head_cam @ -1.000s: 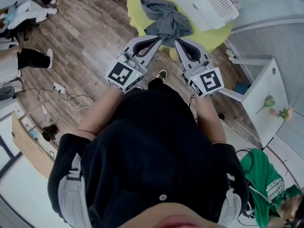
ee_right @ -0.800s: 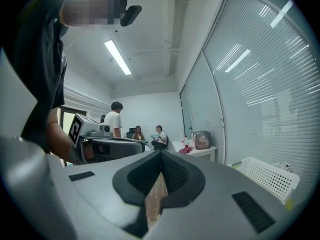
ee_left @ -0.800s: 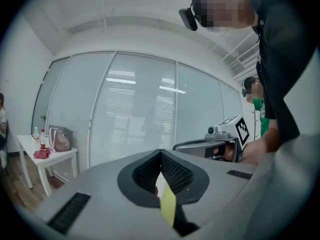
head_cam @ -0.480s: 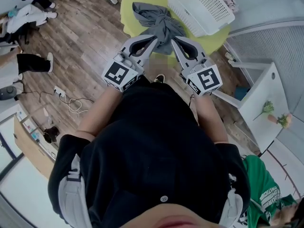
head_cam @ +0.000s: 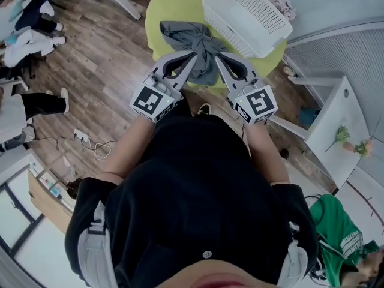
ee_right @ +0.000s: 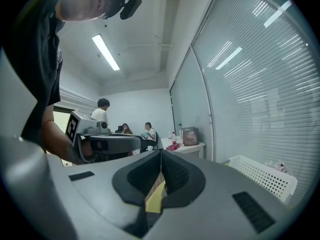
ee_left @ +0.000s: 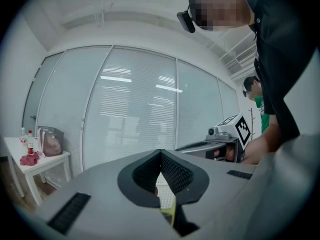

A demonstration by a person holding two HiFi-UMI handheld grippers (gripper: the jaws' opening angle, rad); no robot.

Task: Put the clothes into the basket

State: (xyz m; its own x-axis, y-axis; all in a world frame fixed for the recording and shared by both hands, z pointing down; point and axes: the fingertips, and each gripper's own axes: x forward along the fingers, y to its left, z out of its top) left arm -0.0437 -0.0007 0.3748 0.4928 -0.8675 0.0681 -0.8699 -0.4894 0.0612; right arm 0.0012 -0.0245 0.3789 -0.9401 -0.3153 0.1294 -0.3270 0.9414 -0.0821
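- yellow table (head_cam: pixel 171 5) at upper centre carries the white basket (head_cam: pixel 246 14).
- your left gripper (head_cam: pixel 193 56) and right gripper (head_cam: pixel 215 56) both clamp tight on the grey garment (head_cam: pixel 191 36).

My right gripper (ee_right: pixel 161 152) fills the lower frame, its grey jaws with ribbed black pads closed tip to tip; no cloth shows between them from here. Through the slot below the pads shows a strip of yellow tabletop (ee_right: pixel 154 197). To the left my hand (ee_right: pixel 62 148) holds the left gripper (ee_right: pixel 135 143), its square-marker cube facing me. At the lower right stands a white perforated plastic basket (ee_right: pixel 260 173). Beyond, a small white side table (ee_right: pixel 192 148) bears a brownish bag (ee_right: pixel 190 135), and people sit near the far wall (ee_right: pixel 148 130).
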